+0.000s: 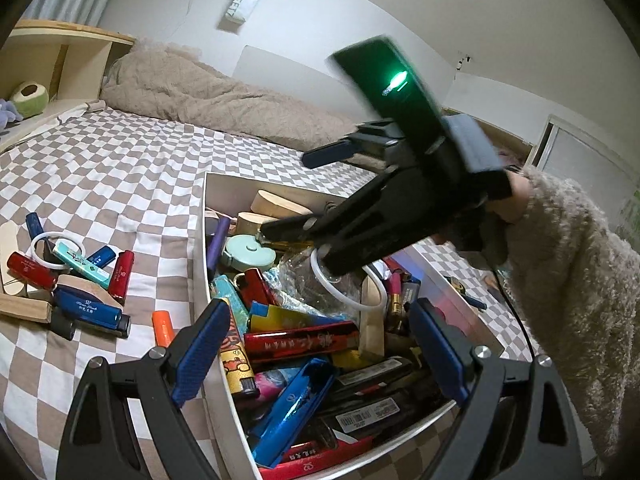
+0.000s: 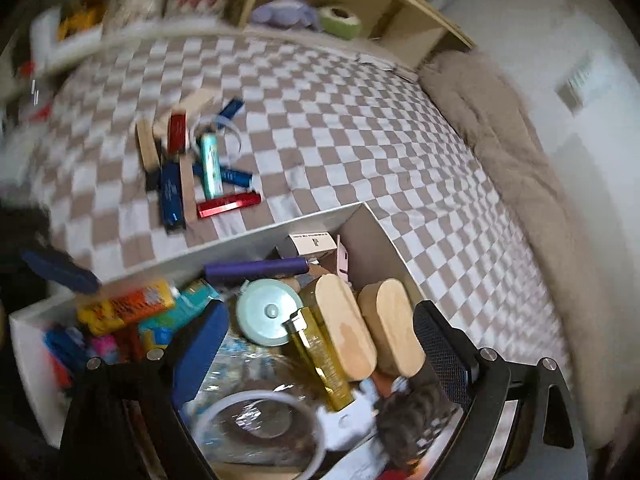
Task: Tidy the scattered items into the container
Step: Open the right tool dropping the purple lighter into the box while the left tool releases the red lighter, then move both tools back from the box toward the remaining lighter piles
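A white container (image 1: pixel 199 240) full of lighters, boxes and wooden blocks sits on the checkered bed. My left gripper (image 1: pixel 316 348) is open above its near end, holding nothing. My right gripper (image 2: pixel 320 356) is open over the container's far part (image 2: pixel 280 224), above a white ring (image 2: pixel 260 400) and a gold lighter (image 2: pixel 316 356); from the left wrist view its fingers (image 1: pixel 292 228) point down into the container. Scattered lighters, a white ring and wooden blocks (image 1: pixel 72 280) lie on the bed left of the container; they also show in the right wrist view (image 2: pixel 200 172).
An orange lighter (image 1: pixel 163 328) lies close by the container's left wall. A beige blanket (image 1: pixel 192 92) is bunched at the bed's far side. A wooden shelf (image 1: pixel 48 52) with plush toys stands behind the bed.
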### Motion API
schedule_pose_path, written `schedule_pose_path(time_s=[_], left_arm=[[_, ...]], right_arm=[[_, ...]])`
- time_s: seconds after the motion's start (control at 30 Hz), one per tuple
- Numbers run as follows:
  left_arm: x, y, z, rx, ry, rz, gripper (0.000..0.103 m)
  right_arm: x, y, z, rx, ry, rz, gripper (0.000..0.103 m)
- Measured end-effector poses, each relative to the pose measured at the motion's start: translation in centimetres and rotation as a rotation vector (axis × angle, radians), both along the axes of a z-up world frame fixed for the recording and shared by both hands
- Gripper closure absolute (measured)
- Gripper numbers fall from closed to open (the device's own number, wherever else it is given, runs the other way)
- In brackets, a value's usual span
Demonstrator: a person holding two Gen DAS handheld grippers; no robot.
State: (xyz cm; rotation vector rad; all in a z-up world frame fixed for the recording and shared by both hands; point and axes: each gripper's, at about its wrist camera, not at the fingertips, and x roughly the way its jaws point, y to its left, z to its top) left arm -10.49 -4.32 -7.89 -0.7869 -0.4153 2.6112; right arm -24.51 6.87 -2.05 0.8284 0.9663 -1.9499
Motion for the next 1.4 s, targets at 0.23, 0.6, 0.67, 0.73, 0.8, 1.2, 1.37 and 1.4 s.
schedule_pose_path(time_s=[0.23, 0.6, 0.67, 0.73, 0.8, 1.2, 1.37, 1.4], left_arm=[[-0.1, 0.4, -0.1, -0.025, 0.000, 0.002, 0.011], [0.0, 0.8, -0.2, -0.074, 0.007, 0.015, 0.010], [0.1, 0.9, -0.2, -0.074, 0.009, 0.012, 0.008], [0.1, 0.9, -0.2, -0.080, 0.013, 0.010, 0.005], [0.0, 1.1, -0.2, -0.089, 0.016, 0.011, 0.005], [-0.1, 1.3, -0.1, -0.120, 0.024, 0.033, 0.000], [0.0, 1.1, -0.1, -0.136, 0.031, 0.059, 0.000], [0.0, 1.1, 0.0, -0.142, 0.035, 0.064, 0.000]], right_arm=[[1.3, 3.7, 1.9, -0.142, -0.021, -0.114, 0.010], [4.4, 8.9, 0.8, -0.244, 0.008, -0.281, 0.000], [4.8, 9.5, 0.5, -0.263, 0.006, -0.304, 0.000], [5.4, 10.1, 0.4, -0.283, 0.013, -0.324, 0.000], [6.0, 10.7, 0.4, -0.312, 0.023, -0.352, 0.000], [9.1, 13.8, 0.0, -0.432, 0.101, -0.502, 0.000], [9.9, 14.9, -0.1, -0.491, 0.142, -0.554, 0.000], [10.0, 15.0, -0.2, -0.495, 0.152, -0.562, 0.000]])
